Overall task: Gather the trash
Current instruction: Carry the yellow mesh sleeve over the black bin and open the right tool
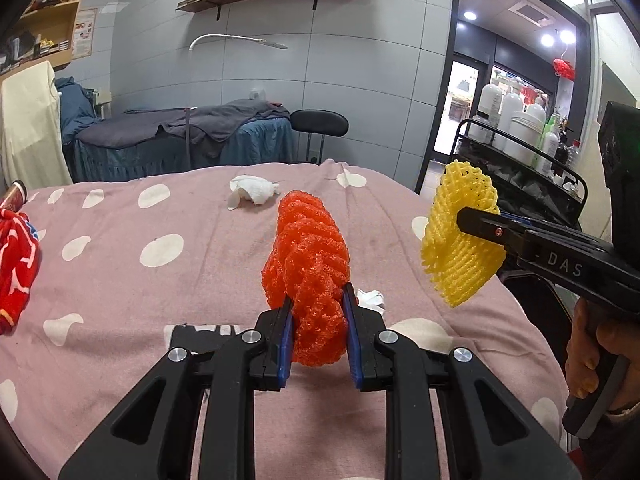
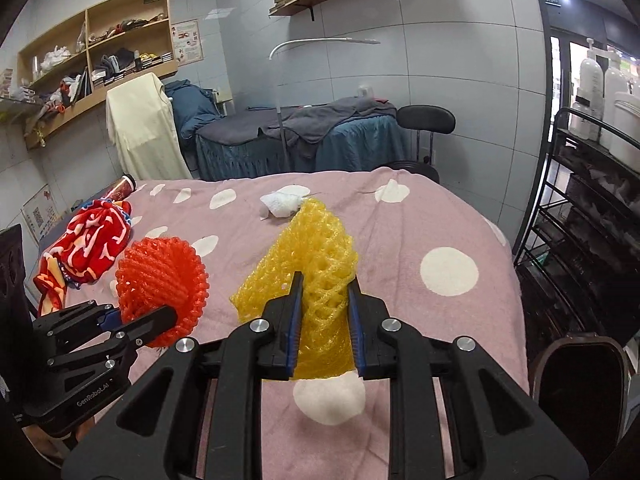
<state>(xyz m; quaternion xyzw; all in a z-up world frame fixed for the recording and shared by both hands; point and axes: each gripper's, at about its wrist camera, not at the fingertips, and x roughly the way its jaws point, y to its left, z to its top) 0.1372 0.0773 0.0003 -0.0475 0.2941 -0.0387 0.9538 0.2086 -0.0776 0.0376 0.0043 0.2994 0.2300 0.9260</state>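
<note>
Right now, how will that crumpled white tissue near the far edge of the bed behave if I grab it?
The crumpled white tissue will probably squash flat, since it lies in loose, soft folds. It looks very light, so a nudge may slide it across the pink spotted cover rather than roll it. A thin flap sticking out could tear.

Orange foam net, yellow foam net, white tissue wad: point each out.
orange foam net point(image 1: 310, 248), left wrist view, mid body.
yellow foam net point(image 2: 320, 256), right wrist view, upper mesh.
white tissue wad point(image 1: 254, 191), left wrist view, centre.
</note>
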